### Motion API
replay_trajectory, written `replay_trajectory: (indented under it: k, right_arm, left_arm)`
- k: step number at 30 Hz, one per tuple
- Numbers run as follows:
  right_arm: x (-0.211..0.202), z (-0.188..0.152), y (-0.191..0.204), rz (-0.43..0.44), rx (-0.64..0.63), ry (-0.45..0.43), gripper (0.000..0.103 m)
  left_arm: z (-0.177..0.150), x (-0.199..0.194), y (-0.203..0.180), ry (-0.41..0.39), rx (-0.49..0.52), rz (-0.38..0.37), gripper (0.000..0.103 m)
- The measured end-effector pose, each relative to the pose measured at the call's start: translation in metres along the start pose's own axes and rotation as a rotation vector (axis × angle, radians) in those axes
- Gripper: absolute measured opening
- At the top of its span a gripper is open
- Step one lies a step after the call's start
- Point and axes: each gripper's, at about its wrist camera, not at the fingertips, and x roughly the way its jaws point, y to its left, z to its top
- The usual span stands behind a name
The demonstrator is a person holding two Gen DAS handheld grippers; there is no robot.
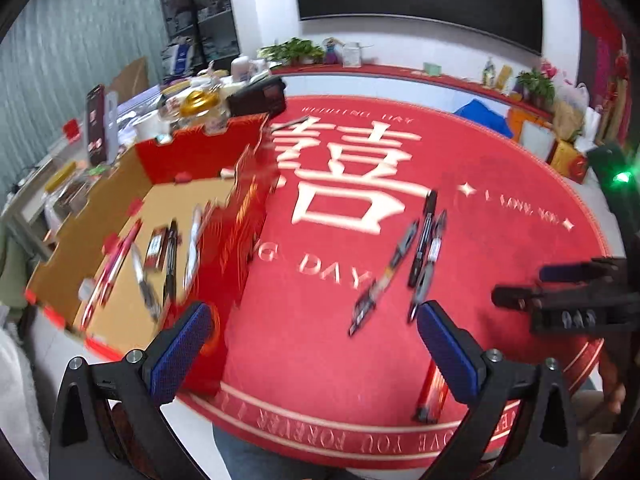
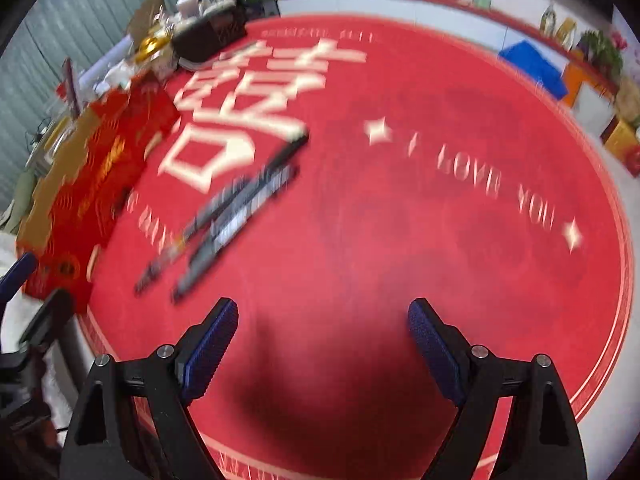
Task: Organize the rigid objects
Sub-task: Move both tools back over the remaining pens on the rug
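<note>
A red box [image 1: 240,216] with a brown cardboard floor stands at the left of the round red mat [image 1: 320,360]; several pens [image 1: 160,256] lie inside it. Three dark pens [image 1: 420,248] lie loose together on the mat, blurred in the right wrist view [image 2: 232,208]. A red pen [image 1: 430,396] lies near the mat's front edge, partly behind my left gripper's right finger. My left gripper [image 1: 312,320] hovers open and empty between the box and the loose pens. My right gripper [image 2: 322,312] is open and empty over bare mat, right of the pens, and shows at the side [image 1: 520,284].
Clutter crowds the table's far left: a gold-lidded jar [image 1: 199,100] and a black case [image 1: 258,94] behind the box. A red-edged ledge with plants [image 1: 292,50] runs along the back wall. A blue object [image 1: 484,114] and boxes lie beyond the mat at right.
</note>
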Motion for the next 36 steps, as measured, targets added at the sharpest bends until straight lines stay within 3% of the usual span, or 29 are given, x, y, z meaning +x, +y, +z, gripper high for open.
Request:
replay_trajectory:
  k: [7,11,13,16,18,20,23,27,31,36]
  right_arm:
    - [0.006,-0.012,0.050,0.035,-0.112,0.019,0.088]
    - [0.015,-0.021,0.082,0.019,-0.195,0.020,0.088]
    - [0.020,-0.030,0.099,-0.066,-0.308,-0.004,0.088]
    - [0.014,-0.038,0.093,-0.088,-0.364,-0.049,0.085]
    - [0.009,-0.039,0.073,-0.066,-0.328,-0.055,0.072]
    - [0.003,-0.038,0.046,-0.106,-0.283,-0.072,0.056]
    - [-0.003,-0.032,-0.001,-0.135,-0.185,-0.084,0.043]
    - [-0.009,-0.026,-0.030,-0.125,-0.142,-0.089,0.043]
    - [-0.009,-0.027,-0.032,-0.130,-0.172,-0.116,0.043]
    - [-0.010,-0.031,-0.032,-0.119,-0.171,-0.131,0.044]
  left_arm:
    - [-0.009,-0.045,0.032,-0.118,-0.201,0.084,0.103]
    - [-0.011,-0.056,0.037,-0.143,-0.211,0.114,0.103]
    - [-0.015,-0.056,0.036,-0.137,-0.211,0.109,0.103]
    - [-0.020,-0.046,0.030,-0.097,-0.203,0.086,0.103]
    - [-0.024,-0.038,0.023,-0.063,-0.184,0.070,0.103]
    - [-0.025,-0.030,0.014,-0.036,-0.153,0.057,0.103]
    - [-0.020,-0.017,-0.006,-0.017,-0.068,0.047,0.103]
    - [-0.001,0.008,-0.038,-0.029,0.096,0.069,0.103]
    - [0.009,0.044,-0.057,0.021,0.234,0.095,0.103]
    - [0.005,0.074,-0.050,0.136,0.232,0.136,0.103]
